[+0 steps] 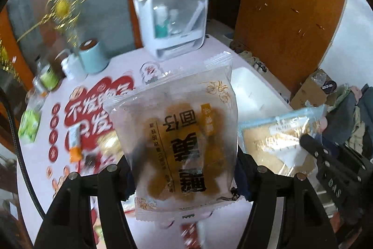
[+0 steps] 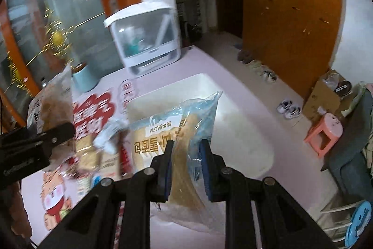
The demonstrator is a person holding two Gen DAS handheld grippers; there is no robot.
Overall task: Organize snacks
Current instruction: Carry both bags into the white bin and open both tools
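My left gripper (image 1: 184,174) is shut on a clear snack packet with brown pieces and gold print (image 1: 177,132), held up above the table. My right gripper (image 2: 186,155) is shut on a blue-edged bread packet (image 2: 177,132), held above the near side of a white tray (image 2: 233,109). The bread packet (image 1: 277,141) and the right gripper's black body show at the right of the left wrist view, in front of the tray (image 1: 251,90). The left gripper with its packet (image 2: 49,104) shows at the left of the right wrist view.
A pink table (image 2: 209,62) carries a red-printed mat (image 1: 93,104), a white storage box (image 1: 172,20) at the back, a teal cup (image 1: 93,57), bottles (image 1: 46,78) and loose snack packets (image 1: 75,144). Floor, shoes (image 2: 289,109) and a pink stool (image 2: 324,132) lie to the right.
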